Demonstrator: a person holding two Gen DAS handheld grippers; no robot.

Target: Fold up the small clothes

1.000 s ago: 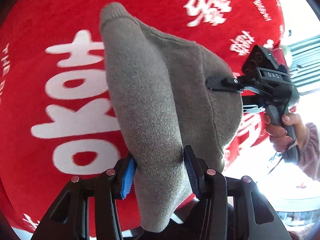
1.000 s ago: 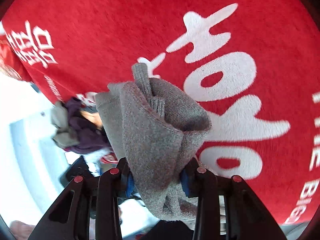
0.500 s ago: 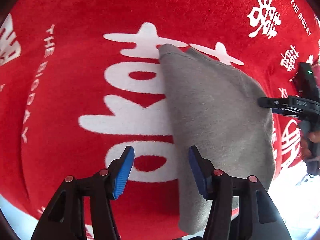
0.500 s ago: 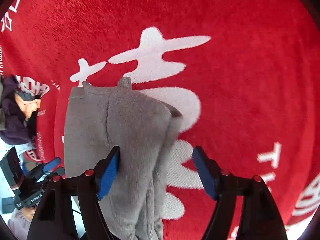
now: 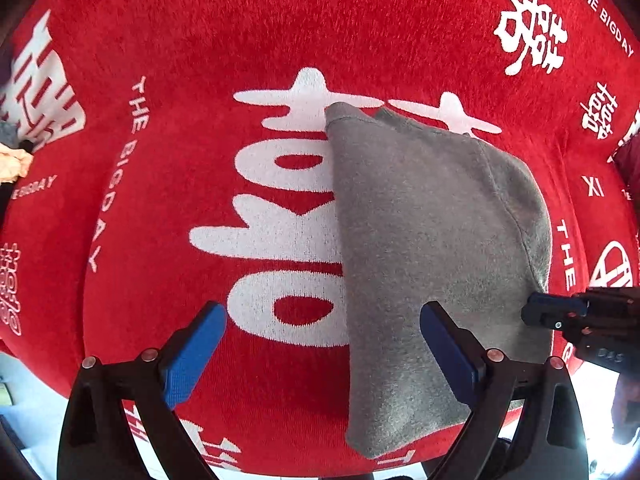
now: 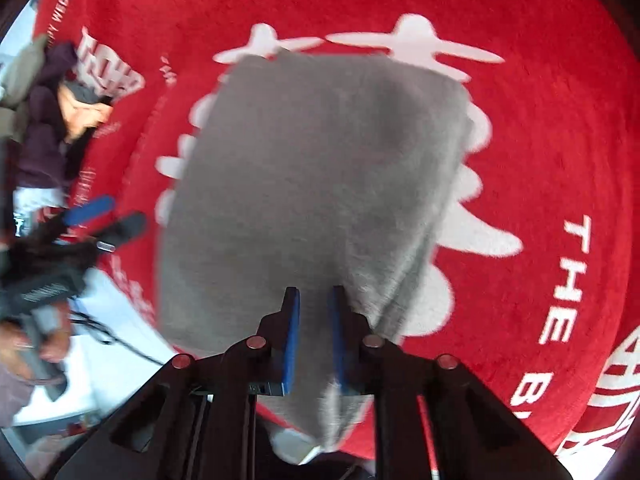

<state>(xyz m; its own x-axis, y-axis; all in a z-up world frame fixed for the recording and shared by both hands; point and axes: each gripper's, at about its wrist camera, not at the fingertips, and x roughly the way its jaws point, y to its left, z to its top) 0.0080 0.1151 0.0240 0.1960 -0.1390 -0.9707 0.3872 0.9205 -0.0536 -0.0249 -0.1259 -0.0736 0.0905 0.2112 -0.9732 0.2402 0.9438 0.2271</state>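
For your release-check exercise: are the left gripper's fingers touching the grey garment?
Cannot tell. In the left wrist view the left gripper stands wide open; one of its fingers overlaps the grey garment, the other sits over the red cloth.

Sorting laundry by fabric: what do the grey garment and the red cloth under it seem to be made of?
The grey garment looks like soft, matte fleece or brushed knit: fuzzy nap, a stitched seam, limp drape. The red cloth looks like plush pile, towel-like, with white characters apparently woven in. Exact fibres cannot be told.
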